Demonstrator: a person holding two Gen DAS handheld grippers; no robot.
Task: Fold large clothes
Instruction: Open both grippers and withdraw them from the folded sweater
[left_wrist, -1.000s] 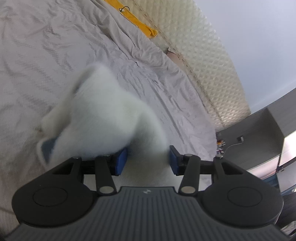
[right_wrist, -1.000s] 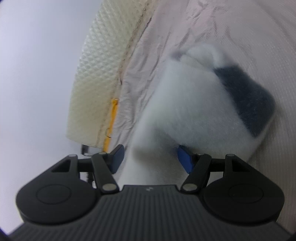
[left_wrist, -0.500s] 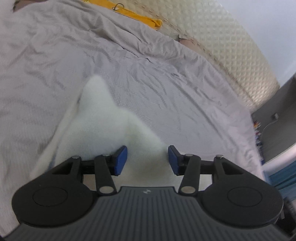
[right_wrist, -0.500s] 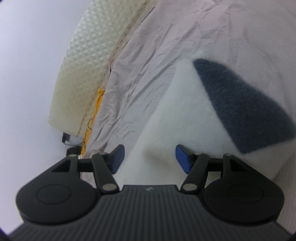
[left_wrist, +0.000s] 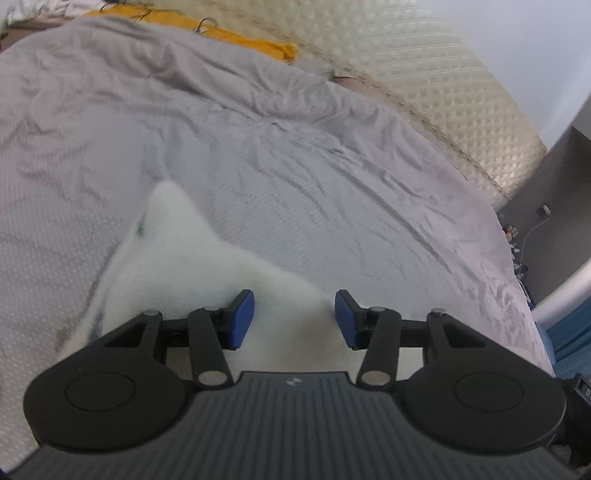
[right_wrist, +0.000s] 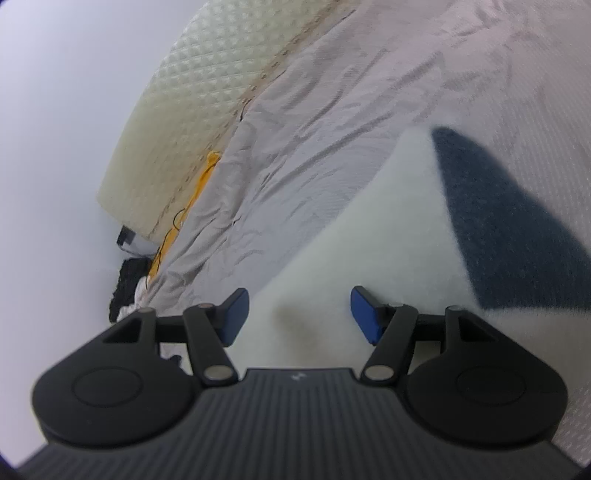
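The white fleece garment (left_wrist: 192, 273), with its dark grey patch (right_wrist: 495, 221), is spread on the bedsheet (left_wrist: 332, 177) beneath the parted, empty left gripper (left_wrist: 294, 319) and right gripper (right_wrist: 297, 317), and is judged soft, light and limp, best pinched at its edges.

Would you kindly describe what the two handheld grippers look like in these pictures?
The left gripper and right gripper look alike: a dark grey ribbed body with a small pale logo, two round black discs at the sides, and black linkage arms with silver pivot pins. Each finger ends in a flat blue pad. No hand, sleeve or cable shows on either.
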